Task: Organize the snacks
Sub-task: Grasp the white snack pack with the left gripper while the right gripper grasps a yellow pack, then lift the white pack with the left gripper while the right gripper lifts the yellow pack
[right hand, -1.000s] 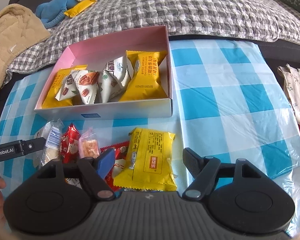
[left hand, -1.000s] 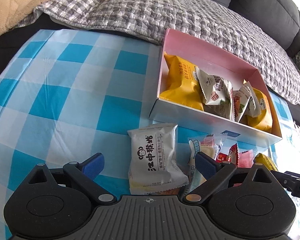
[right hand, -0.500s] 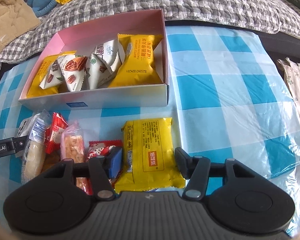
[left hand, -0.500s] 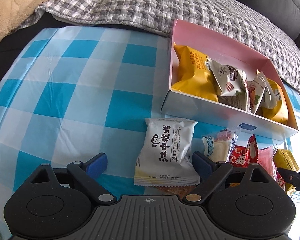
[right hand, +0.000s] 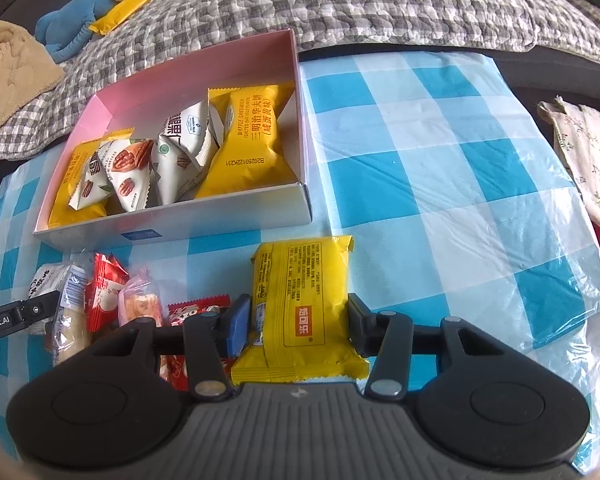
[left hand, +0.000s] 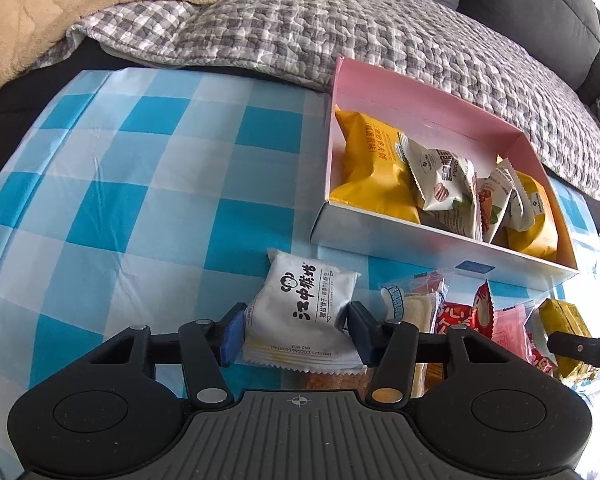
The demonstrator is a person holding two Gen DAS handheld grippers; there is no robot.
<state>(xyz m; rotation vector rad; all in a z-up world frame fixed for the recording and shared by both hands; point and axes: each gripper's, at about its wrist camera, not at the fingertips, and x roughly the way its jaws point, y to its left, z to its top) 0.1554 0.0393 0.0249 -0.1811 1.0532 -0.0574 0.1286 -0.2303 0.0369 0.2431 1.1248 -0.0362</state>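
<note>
With both tongs just closed, the white packet [left hand: 304, 312] is pinched by the left tongs [left hand: 296, 330] and the yellow packet [right hand: 302, 304] by the right tongs [right hand: 298, 326], both on the bench near the box [left hand: 432, 236]; lifting into it is judged next.

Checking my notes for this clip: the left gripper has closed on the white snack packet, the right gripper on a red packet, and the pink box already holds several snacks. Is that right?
Not quite. The right gripper has been closing on the yellow packet, not a red one, as the right wrist view shows. The rest stands: the left gripper grips the white packet, and the pink box holds several snacks.
</note>
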